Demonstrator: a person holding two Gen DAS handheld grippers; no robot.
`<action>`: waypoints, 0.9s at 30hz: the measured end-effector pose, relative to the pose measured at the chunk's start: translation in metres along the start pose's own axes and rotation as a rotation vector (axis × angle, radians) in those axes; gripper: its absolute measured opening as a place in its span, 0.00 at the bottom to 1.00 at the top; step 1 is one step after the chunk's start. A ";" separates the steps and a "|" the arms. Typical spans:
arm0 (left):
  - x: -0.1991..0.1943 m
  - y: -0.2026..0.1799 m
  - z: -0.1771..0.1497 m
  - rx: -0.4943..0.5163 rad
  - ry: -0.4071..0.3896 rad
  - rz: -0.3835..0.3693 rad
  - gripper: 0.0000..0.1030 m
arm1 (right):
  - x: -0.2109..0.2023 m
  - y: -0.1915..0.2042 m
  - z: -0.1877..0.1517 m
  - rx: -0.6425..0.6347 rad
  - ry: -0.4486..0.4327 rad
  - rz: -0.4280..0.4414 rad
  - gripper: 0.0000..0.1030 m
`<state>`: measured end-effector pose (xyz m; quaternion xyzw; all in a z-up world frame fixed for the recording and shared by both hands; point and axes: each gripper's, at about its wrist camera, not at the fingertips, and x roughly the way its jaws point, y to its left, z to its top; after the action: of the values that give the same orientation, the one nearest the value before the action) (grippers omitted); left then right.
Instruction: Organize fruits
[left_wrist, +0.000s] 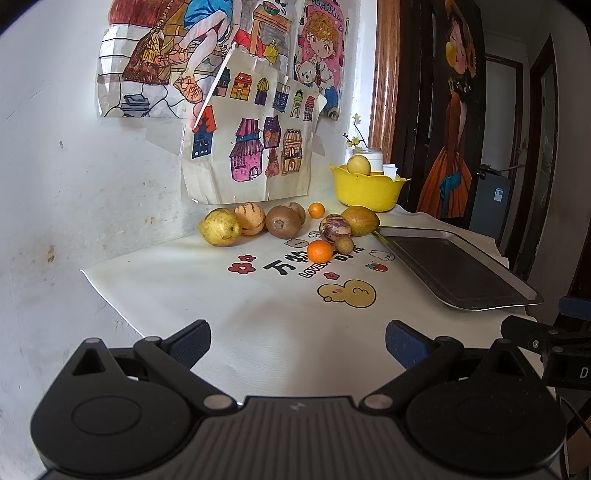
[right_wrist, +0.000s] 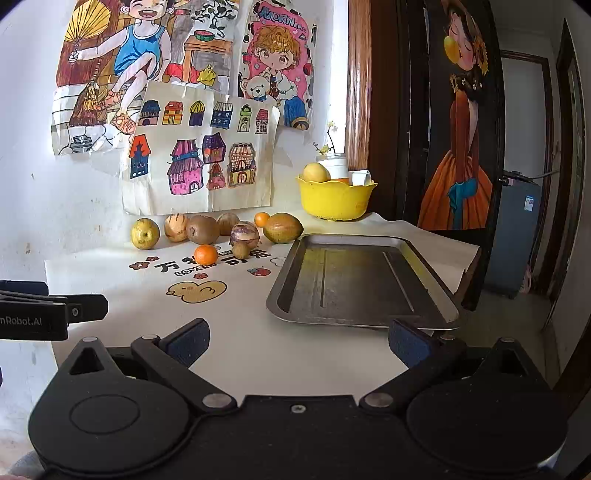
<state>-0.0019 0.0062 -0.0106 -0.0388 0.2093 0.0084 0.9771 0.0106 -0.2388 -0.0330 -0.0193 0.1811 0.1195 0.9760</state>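
Several fruits lie along the wall at the back of the white table mat: a yellow pear, brown kiwis, a striped purple fruit, a green-orange mango and small oranges. A dark metal tray lies empty on the right. A yellow bowl holds a yellow fruit. My left gripper is open, well short of the fruits. My right gripper is open near the tray's front edge.
Coloured drawings hang on the white wall behind the fruits. A white jar with yellow flowers stands behind the bowl. The table ends on the right at a dark doorway. Each gripper's body shows at the other view's edge.
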 end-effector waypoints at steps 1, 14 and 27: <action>0.001 0.001 -0.002 -0.001 -0.001 0.000 1.00 | 0.000 0.000 0.000 0.000 0.000 0.000 1.00; -0.001 -0.001 0.004 -0.006 0.003 0.003 1.00 | 0.000 0.001 0.000 -0.001 0.000 0.001 1.00; -0.001 -0.002 0.005 -0.010 0.006 0.002 1.00 | 0.000 0.003 0.002 -0.001 0.004 0.000 1.00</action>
<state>-0.0011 0.0046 -0.0055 -0.0433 0.2124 0.0104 0.9762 0.0106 -0.2360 -0.0308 -0.0200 0.1830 0.1197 0.9756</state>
